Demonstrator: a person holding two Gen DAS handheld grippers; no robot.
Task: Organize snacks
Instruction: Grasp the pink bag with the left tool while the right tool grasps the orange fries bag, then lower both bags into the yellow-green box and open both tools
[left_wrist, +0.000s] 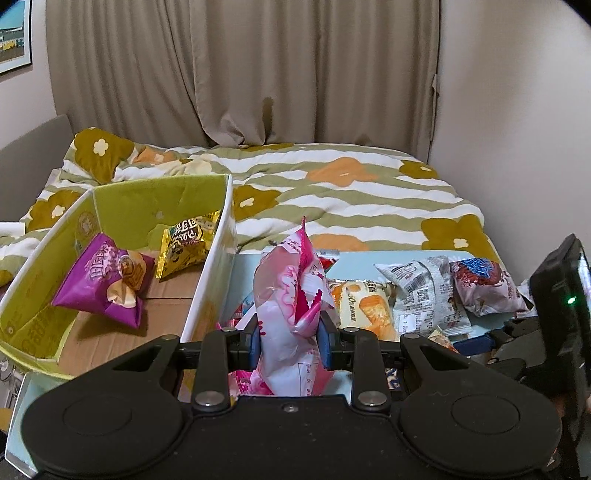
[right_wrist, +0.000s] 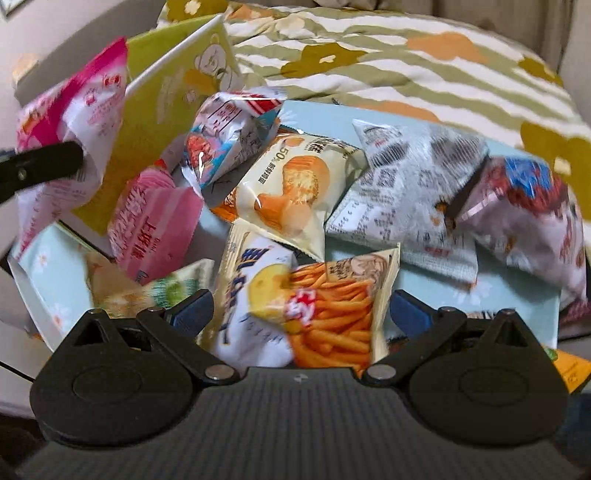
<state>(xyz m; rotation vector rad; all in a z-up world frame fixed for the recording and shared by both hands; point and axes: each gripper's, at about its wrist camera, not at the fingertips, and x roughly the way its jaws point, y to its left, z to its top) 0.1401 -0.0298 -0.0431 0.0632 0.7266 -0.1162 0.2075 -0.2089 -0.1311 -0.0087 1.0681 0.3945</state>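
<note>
My left gripper (left_wrist: 290, 338) is shut on a pink and white snack bag (left_wrist: 291, 295), held upright beside the green cardboard box (left_wrist: 155, 206); the same bag shows at the left of the right wrist view (right_wrist: 70, 122). The box holds a purple bag (left_wrist: 105, 282) and a gold bag (left_wrist: 188, 242). My right gripper (right_wrist: 299, 314) is open, its fingers on either side of a fries bag (right_wrist: 332, 314) and a white and yellow bag (right_wrist: 255, 291) in the snack pile. The right wrist view is blurred.
A light blue tray (right_wrist: 461, 291) carries the pile: a cream bread bag (right_wrist: 291, 188), a grey printed bag (right_wrist: 410, 184), a pink bag (right_wrist: 155, 221) and a red and blue bag (right_wrist: 532, 206). A flowered quilt (left_wrist: 351, 192) covers the bed behind, with curtains beyond.
</note>
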